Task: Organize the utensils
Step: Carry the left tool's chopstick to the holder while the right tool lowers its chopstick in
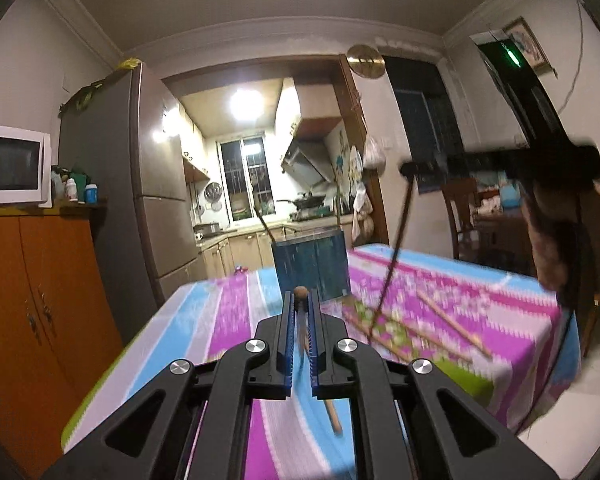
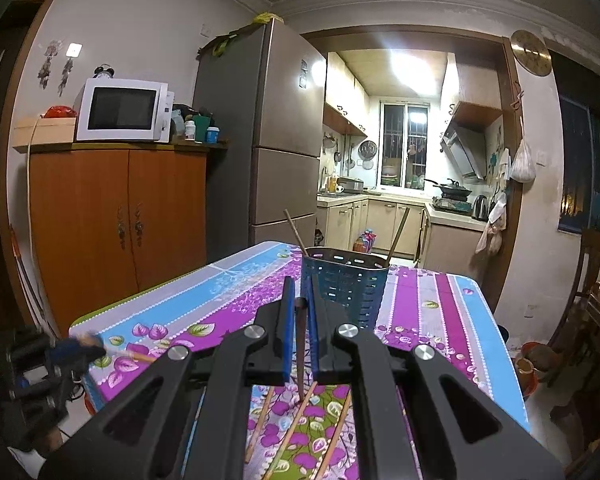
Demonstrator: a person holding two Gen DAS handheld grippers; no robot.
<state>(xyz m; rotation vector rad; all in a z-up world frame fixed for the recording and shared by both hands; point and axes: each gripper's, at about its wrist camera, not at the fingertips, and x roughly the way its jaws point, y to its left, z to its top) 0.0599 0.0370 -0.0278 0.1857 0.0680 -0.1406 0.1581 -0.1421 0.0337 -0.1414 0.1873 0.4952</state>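
Observation:
My left gripper [image 1: 300, 300] is shut on a light wooden chopstick [image 1: 334, 420], whose round end shows between the tips. It is held above the table, short of the blue perforated utensil holder [image 1: 312, 268]. My right gripper [image 2: 301, 286] is shut on a dark brown chopstick [image 2: 300, 344] that hangs down, just in front of the holder [image 2: 344, 288]. Two chopsticks [image 2: 294, 230] stand in the holder, leaning outward. Several loose chopsticks [image 2: 296, 416] lie on the cloth under the right gripper. In the left wrist view the right gripper [image 1: 410, 168] is up at the right; in the right wrist view the left gripper [image 2: 88, 346] is a blur at lower left.
The table [image 2: 452, 320] has a purple, blue and white flowered cloth. Behind it are an orange cabinet [image 2: 120, 220] with a white microwave [image 2: 122, 110], a tall grey fridge [image 2: 268, 140] and the kitchen doorway. A wooden chair [image 1: 460, 216] stands at the right.

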